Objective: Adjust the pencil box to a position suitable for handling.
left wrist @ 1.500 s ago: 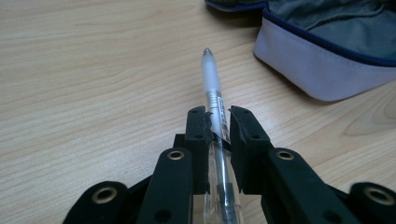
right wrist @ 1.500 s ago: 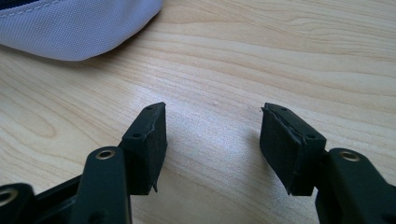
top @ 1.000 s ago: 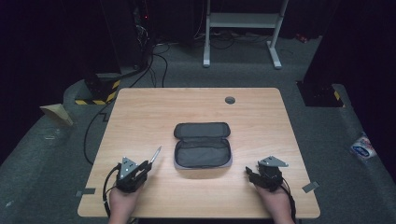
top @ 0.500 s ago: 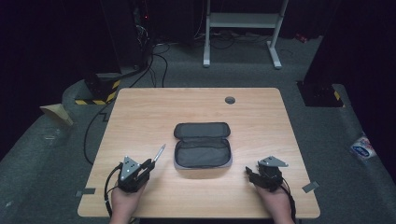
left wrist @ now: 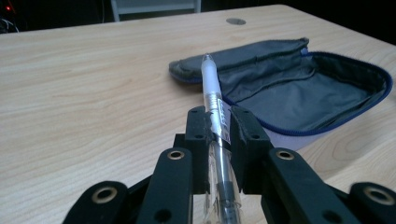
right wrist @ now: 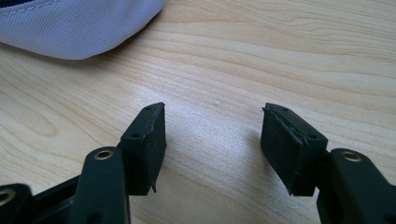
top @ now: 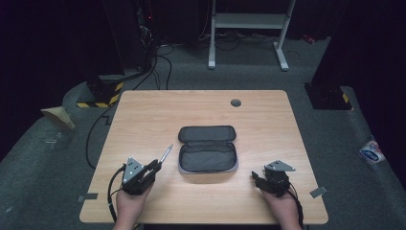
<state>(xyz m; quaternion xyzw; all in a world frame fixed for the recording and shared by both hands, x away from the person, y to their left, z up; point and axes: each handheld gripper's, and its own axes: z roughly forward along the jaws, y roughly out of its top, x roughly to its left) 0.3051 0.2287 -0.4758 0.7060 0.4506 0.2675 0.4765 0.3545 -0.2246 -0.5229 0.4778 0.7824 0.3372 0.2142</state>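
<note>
The left gripper [top: 154, 166] is clamping a clear ballpoint pen [left wrist: 212, 95] between its jaws, and the pen's tip is pointing toward one o'clock at the open grey pencil case [top: 208, 149], which is lying flat at the table's middle, just beside the tip. To land the pen well, I judge the hand should be carrying it over the blue zipper edge [left wrist: 299, 130], lowering it lengthwise into the wide lower half, and parting the jaws only once the barrel is resting on the lining. The right gripper [top: 253, 178], at four o'clock of the case, is sitting with its jaws standing apart on nothing; it could be steadying the case's near rim.

The light wooden table [top: 143, 115] is carrying a small round grommet [top: 235, 102] at twelve o'clock. Beyond it, a white metal frame [top: 249, 21] and black cables [top: 158, 62] are lying on dark grey carpet in a dim room.
</note>
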